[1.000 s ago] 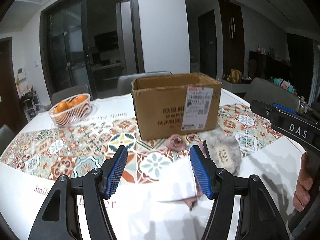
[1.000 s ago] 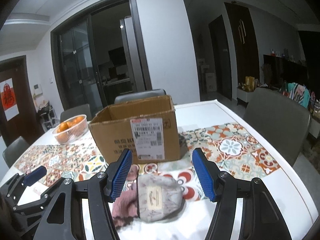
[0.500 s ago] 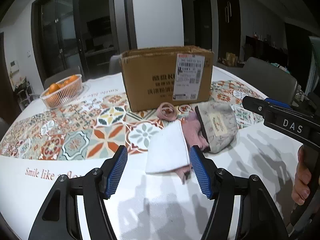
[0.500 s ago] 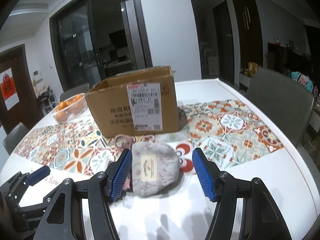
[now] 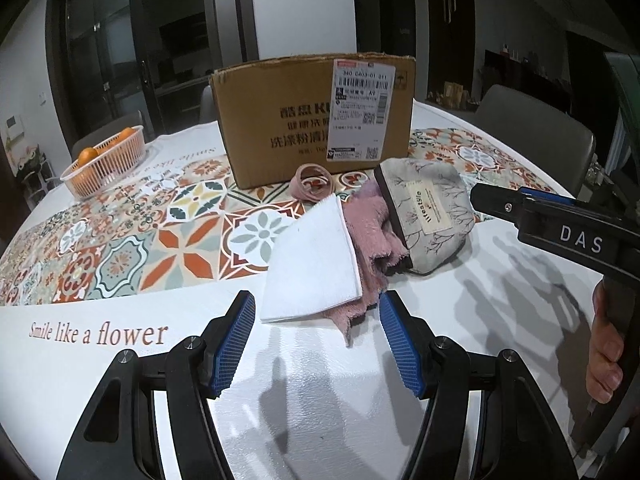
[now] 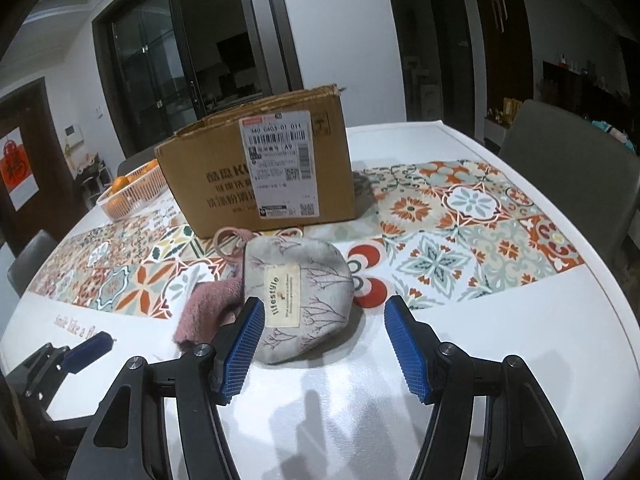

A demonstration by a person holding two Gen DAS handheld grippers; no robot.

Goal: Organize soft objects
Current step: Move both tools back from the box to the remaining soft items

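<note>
A: We start with the biggest thing, the round white table [image 5: 360, 420] with its band of patterned tiles and the words "Smile like a flower" printed along the near edge.

B: On it we see the cardboard box [image 5: 280, 120], standing upright toward the back, a white shipping label on its front face. Its top is open, but we cannot see inside from either view.

A: Off to the left of the box sits the white plastic basket of oranges [image 5: 106, 162], well apart from the soft things.

B: Then the soft things, all in front of the box. We count the grey fabric pouch [image 6: 298, 300] with its "lifestyle" tag, lying on its side. The pink fuzzy cloth [image 5: 370, 240] lies beside it, one edge tucked under the pouch. The folded white cloth [image 5: 312, 260] lies partly on top of the pink one.

A: And the smallest, the pink hair tie [image 5: 314, 186], lies just in front of the box.

B: Our left gripper [image 5: 316, 344] hangs just short of the white cloth, blue pads spread apart, nothing between them.

A: Our right gripper [image 6: 324, 348] is likewise spread wide. The pouch's near end lies between the pads; the left pad looks just beside the fabric, though we cannot tell whether it touches, and the right pad stands clear.

B: A hand [image 5: 606, 356] on the right gripper's handle shows at the edge of the left view.
</note>
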